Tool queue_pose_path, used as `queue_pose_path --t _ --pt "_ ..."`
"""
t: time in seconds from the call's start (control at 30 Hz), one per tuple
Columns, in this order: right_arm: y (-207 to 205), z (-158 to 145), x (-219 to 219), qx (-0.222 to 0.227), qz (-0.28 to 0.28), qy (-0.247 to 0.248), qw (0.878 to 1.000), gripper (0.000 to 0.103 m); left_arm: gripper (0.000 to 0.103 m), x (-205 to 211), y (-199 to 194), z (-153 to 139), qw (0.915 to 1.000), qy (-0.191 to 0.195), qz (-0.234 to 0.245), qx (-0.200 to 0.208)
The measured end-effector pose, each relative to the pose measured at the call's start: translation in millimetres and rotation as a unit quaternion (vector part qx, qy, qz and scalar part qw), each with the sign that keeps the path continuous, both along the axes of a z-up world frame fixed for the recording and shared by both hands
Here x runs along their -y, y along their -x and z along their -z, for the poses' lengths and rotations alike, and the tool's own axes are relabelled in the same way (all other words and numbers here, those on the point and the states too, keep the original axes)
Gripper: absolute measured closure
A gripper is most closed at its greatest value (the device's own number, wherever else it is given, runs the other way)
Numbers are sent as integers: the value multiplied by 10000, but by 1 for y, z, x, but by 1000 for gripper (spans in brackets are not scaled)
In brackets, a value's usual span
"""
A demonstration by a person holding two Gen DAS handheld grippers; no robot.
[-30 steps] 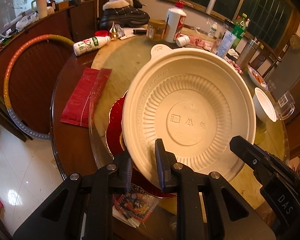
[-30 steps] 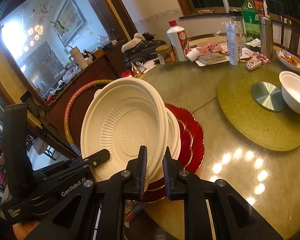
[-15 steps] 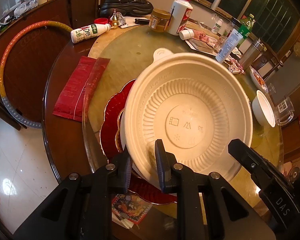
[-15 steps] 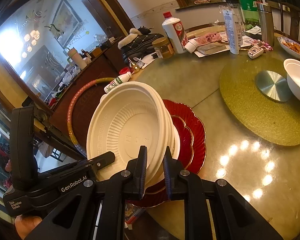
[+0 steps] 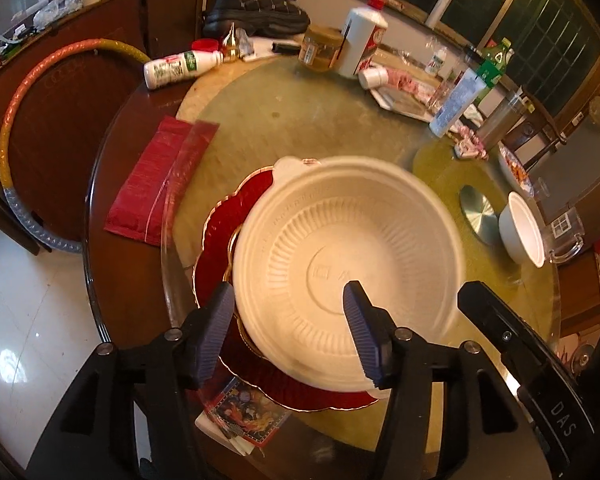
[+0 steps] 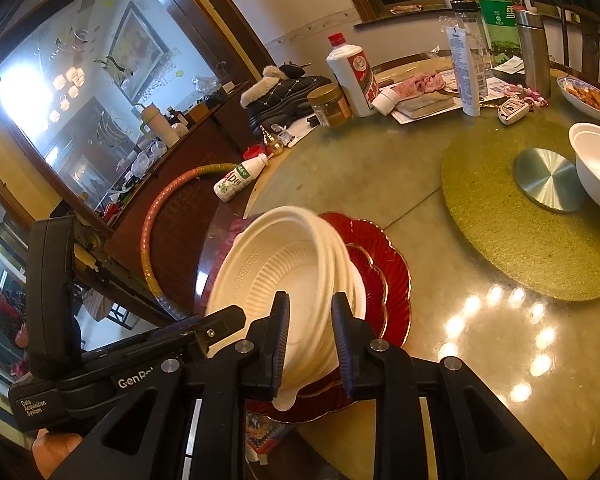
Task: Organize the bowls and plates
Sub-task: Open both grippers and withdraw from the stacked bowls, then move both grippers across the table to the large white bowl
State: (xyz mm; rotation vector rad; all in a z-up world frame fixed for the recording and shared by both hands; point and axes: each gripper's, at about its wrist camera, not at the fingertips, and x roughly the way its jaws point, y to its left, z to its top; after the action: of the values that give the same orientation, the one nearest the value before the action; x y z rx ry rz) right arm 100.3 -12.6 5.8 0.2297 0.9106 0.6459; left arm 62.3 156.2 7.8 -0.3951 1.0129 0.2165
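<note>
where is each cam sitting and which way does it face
Left wrist: on the left gripper, looking forward and down at the cream bowl on red plates; its open fingers show.
Right wrist: on the right gripper, facing the same bowl; the left gripper and a hand show.
Shared: bowl, plates, small white bowl.

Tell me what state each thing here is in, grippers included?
Left gripper: open, jaws either side of the bowl rim.
Right gripper: partly open around the rim.
Cream disposable bowls: nested, tilted, on the red plates.
Red plates: stacked flat.
White foam bowls: nested upright.
White drink bottle: lying on its side.
Liquor bottle: upright, capped.
</note>
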Motion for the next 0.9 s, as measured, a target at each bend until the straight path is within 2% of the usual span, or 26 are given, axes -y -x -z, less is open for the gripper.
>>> queue_pose_path --t 0.03,0.17,0.23,0.3,0.43,0.57,0.67,0.9 --pt "0 -2 2 34 13 -20 10000 77 47 0 1 -2 10000 -50 -15 51" --pt "0 -8 14 138 8 -203 9997 61 47 1 13 -22 9983 -233 -198 497" --pt "-1 -9 23 163 64 -325 9993 55 38 6 20 -34 9958 -302 -244 827" --pt "-2 -8 34 115 106 -489 9987 43 30 18 24 -45 9925 -432 -208 1124" --pt "-7 -1 67 -97 215 -727 9971 40 26 56 17 -60 9876 -542 217 1456" --pt "-18 7 120 -255 596 -875 9941 40 22 100 -5 -60 9862 -336 771 1427" --pt "-28 12 172 -303 1073 -975 9890 39 22 136 -32 -49 9872 -209 1039 1192" --pt "-52 30 270 -571 2027 -1096 9714 38 22 205 -81 -18 9874 -172 1330 844"
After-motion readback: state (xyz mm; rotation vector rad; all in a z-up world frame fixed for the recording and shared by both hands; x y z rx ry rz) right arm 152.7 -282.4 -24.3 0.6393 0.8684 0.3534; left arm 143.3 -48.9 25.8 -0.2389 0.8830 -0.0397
